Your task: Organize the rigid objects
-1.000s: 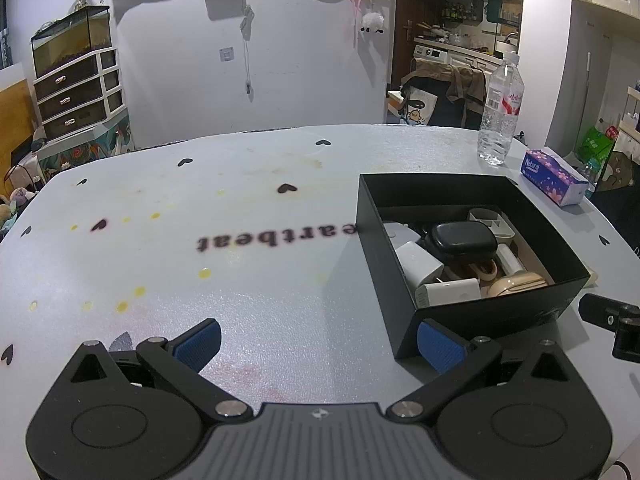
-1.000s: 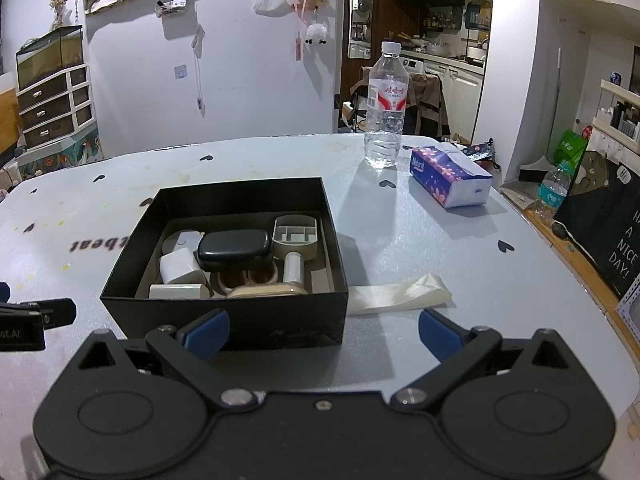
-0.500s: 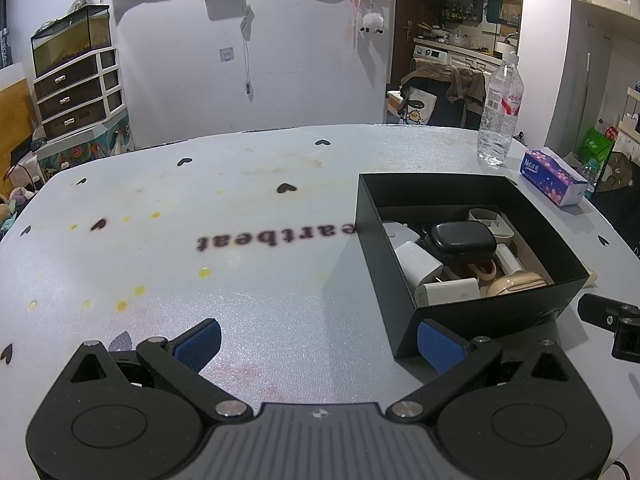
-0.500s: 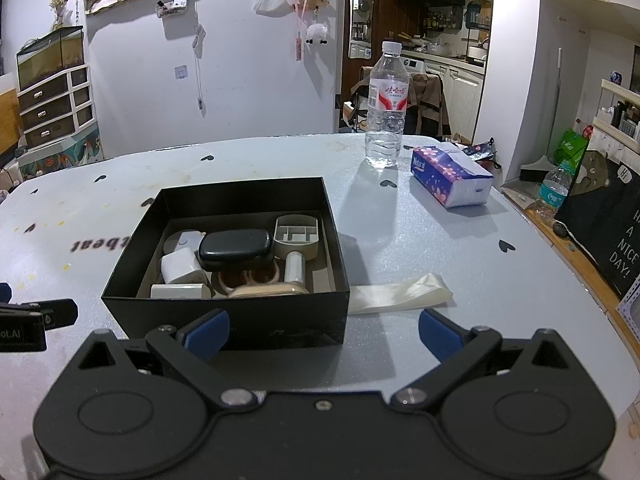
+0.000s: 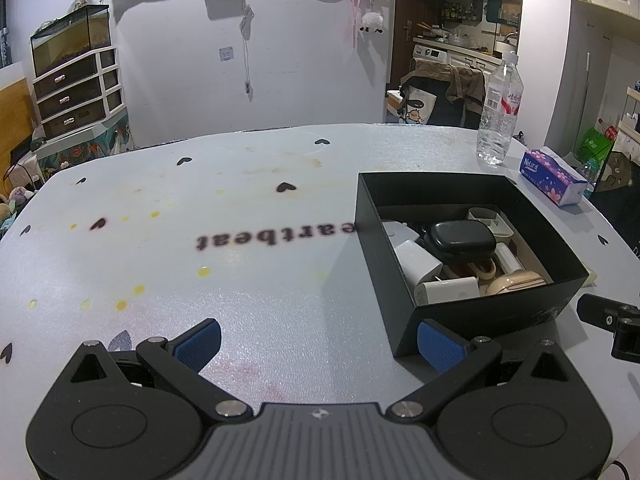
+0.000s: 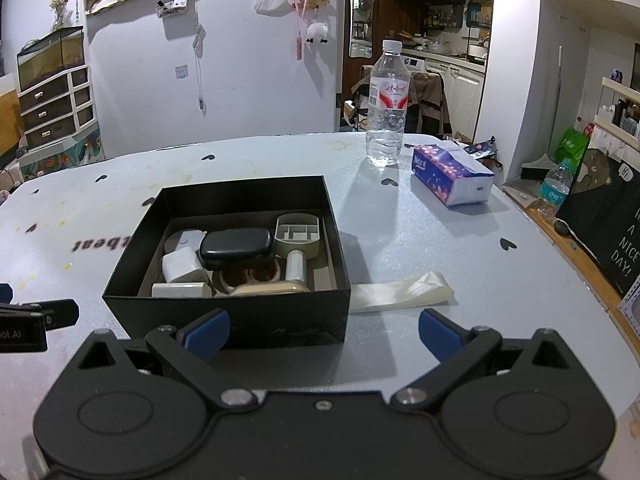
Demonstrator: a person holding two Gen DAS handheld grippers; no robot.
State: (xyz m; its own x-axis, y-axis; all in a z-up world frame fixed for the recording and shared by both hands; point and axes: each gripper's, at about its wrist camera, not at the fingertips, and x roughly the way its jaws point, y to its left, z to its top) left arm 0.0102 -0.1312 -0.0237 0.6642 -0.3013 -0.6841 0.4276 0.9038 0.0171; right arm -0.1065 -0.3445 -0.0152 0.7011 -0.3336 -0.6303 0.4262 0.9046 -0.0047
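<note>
Left tongs (image 5: 318, 340): spread wide, empty, low over the desk (image 5: 240, 280), right pad at the near left corner of the black box (image 5: 472, 316). Right tongs (image 6: 324, 332): spread wide, empty, just before the box's near wall. Box contents: black oval case (image 6: 237, 247) on top, white charger cube (image 6: 182, 266), white flat adapter (image 6: 178, 290), beige divided tray (image 6: 298, 234), small white cylinder (image 6: 296, 266), beige rounded item (image 6: 268, 289). Beside the box, right: pale strip (image 6: 400, 291). Farther back: water bottle (image 6: 387, 104), tissue pack (image 6: 450, 179).
</note>
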